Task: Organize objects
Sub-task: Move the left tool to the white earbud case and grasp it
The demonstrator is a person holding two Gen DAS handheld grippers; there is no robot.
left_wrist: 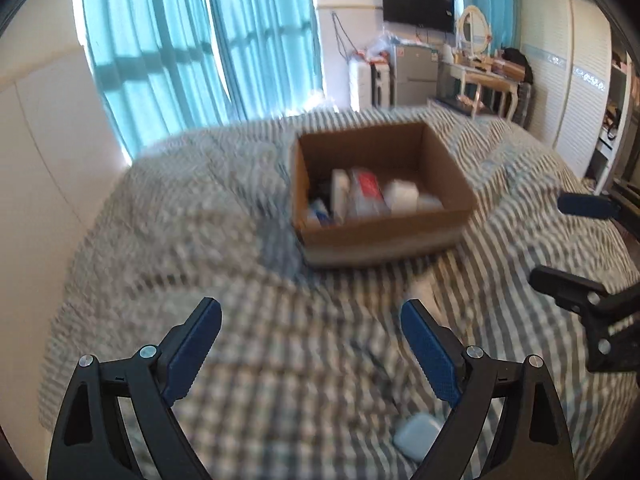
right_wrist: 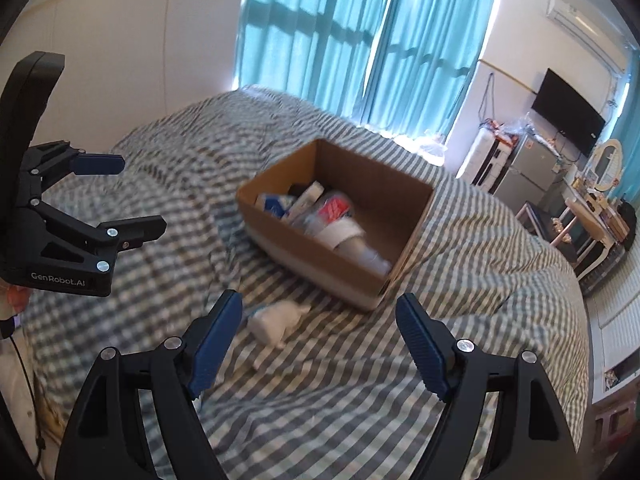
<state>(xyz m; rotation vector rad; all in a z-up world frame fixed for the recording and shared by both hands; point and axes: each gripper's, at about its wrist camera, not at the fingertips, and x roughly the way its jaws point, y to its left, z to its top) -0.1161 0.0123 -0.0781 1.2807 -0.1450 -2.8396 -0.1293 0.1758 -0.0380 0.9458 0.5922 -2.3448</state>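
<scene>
An open cardboard box point(left_wrist: 384, 232) sits on the striped bed and holds several white, red and blue packages; it also shows in the right wrist view point(right_wrist: 280, 248). My left gripper point(left_wrist: 311, 312) is open and empty, hovering over the bedspread in front of the box. A small white case point(left_wrist: 416, 436) lies on the bed just under its right finger. My right gripper point(right_wrist: 319, 306) is open and empty, above a white object point(right_wrist: 276, 322) lying on the bed in front of the box. The left gripper also shows at the left of the right wrist view point(right_wrist: 134, 196), open.
The grey-and-white striped bedspread point(right_wrist: 360, 380) covers the whole bed. Teal curtains point(left_wrist: 200, 40) hang behind it. A dressing table point(left_wrist: 484, 76), small fridge point(left_wrist: 412, 76) and wall TV point(left_wrist: 418, 6) stand at the far right. White wardrobe doors point(left_wrist: 568, 80) line the right wall.
</scene>
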